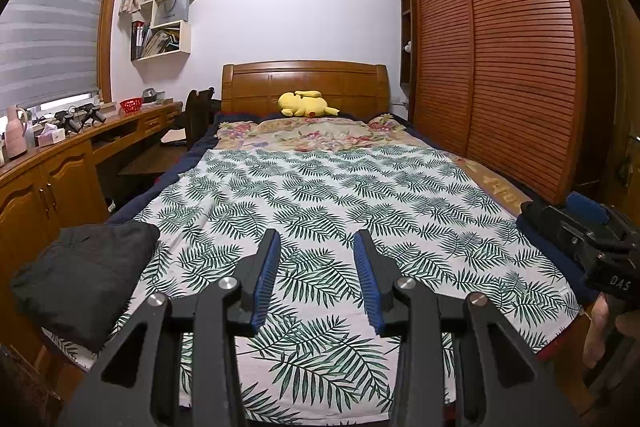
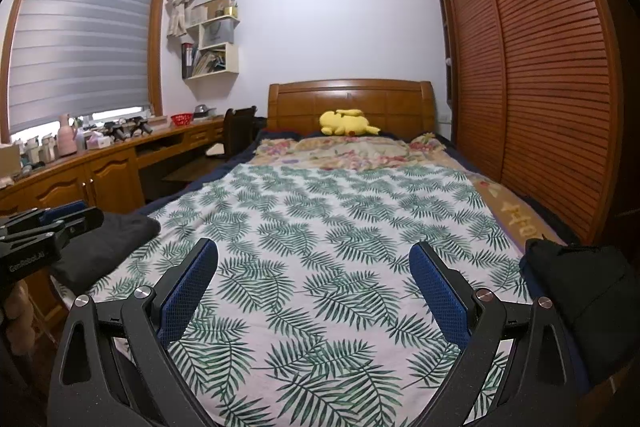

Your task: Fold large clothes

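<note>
A dark folded garment (image 1: 86, 277) lies at the near left corner of the bed (image 1: 320, 187), on the leaf-print sheet (image 1: 328, 211), with part of it overhanging the left edge. As folded it is roughly rectangular; its longer side runs along the bed, from the foot end toward the headboard (image 1: 305, 83). The right wrist view shows the same garment (image 2: 116, 239) partly hidden behind the left hand-held gripper.

A second dark bundle (image 2: 580, 303) sits at the near right edge of the bed; its shape and long axis cannot be made out.

The left hand-held gripper (image 1: 317, 239) hovers over the sheet near the foot of the bed, jaws partly apart with a narrow gap, nothing between them. The right hand-held gripper (image 2: 314, 251) hovers likewise over the sheet, jaws spread wide and empty. Both point toward the headboard and tilt slightly downward. Neither touches a garment.

A yellow plush toy (image 1: 306, 104) lies against the headboard, beyond a floral blanket (image 1: 308, 133). A wooden counter (image 1: 60, 163) runs along the left wall under the window; a louvred wardrobe (image 1: 500, 67) stands to the right.
</note>
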The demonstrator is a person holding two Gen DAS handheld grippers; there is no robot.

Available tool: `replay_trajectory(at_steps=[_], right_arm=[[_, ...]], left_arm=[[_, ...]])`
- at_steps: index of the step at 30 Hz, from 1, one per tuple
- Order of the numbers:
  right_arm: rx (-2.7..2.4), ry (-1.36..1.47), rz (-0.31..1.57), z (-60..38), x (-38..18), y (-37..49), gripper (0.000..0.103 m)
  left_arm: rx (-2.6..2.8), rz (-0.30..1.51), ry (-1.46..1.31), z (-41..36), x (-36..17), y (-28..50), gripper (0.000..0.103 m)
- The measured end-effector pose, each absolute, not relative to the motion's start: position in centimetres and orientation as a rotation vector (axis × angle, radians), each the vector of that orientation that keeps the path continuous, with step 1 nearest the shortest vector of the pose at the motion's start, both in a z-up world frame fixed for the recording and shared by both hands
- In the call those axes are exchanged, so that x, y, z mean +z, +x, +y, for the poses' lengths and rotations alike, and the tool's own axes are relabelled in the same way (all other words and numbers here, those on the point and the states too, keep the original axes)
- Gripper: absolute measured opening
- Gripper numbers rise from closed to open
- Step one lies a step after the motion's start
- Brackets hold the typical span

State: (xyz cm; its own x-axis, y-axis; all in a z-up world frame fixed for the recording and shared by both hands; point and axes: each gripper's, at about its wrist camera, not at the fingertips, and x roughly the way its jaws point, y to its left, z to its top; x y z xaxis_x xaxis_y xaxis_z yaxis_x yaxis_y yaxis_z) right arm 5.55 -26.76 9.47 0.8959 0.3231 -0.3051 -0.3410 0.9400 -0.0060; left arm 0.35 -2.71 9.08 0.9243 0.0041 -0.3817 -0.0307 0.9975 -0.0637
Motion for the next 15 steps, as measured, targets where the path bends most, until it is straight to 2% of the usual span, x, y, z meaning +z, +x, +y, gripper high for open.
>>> replay_trajectory(at_steps=[15], right_arm=[[0.349,-0.056,0.306,-26.52,9.52,5.38,0.098]], left_arm=[[0.018,0.392,-0.068,-2.73,9.06,0.36,0.037]])
